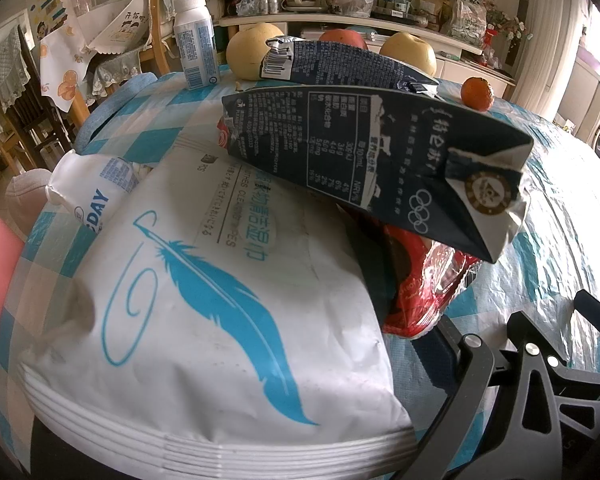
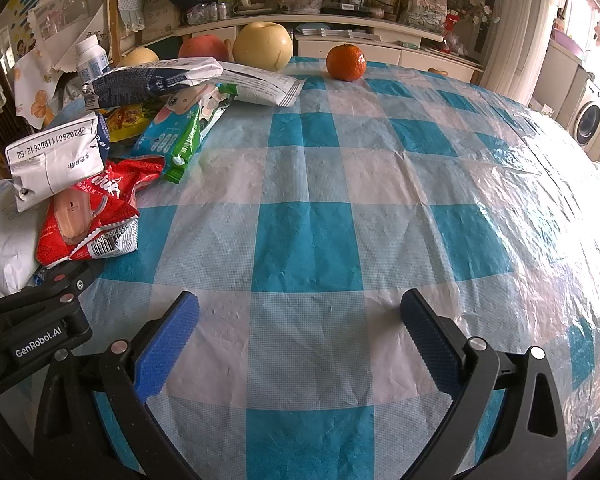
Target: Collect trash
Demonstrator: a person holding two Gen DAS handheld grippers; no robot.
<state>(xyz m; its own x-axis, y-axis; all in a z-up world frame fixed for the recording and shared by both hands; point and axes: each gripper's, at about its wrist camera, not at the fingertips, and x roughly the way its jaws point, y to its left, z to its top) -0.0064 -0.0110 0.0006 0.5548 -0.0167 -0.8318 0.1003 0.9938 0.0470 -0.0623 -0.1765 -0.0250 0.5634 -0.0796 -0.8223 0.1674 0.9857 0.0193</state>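
trash pile [image 2: 100, 152] by open right hand-held gripper [image 2: 300, 340]; left's grip unclear.

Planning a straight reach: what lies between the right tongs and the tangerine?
Only bare checked tablecloth between the right tongs and tangerine, per the right wrist view.

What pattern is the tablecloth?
Blue-and-white checks on the tablecloth, clearest in the right wrist view.

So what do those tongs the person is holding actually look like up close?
The right tongs have two black angular arms with silver round bolts, each tipped with a bright blue ribbed pad. The left tongs, seen from the right wrist view, are the same black frame, with white "GenRobot.AI" lettering and a small red dot. No cables, hands or sleeves show.
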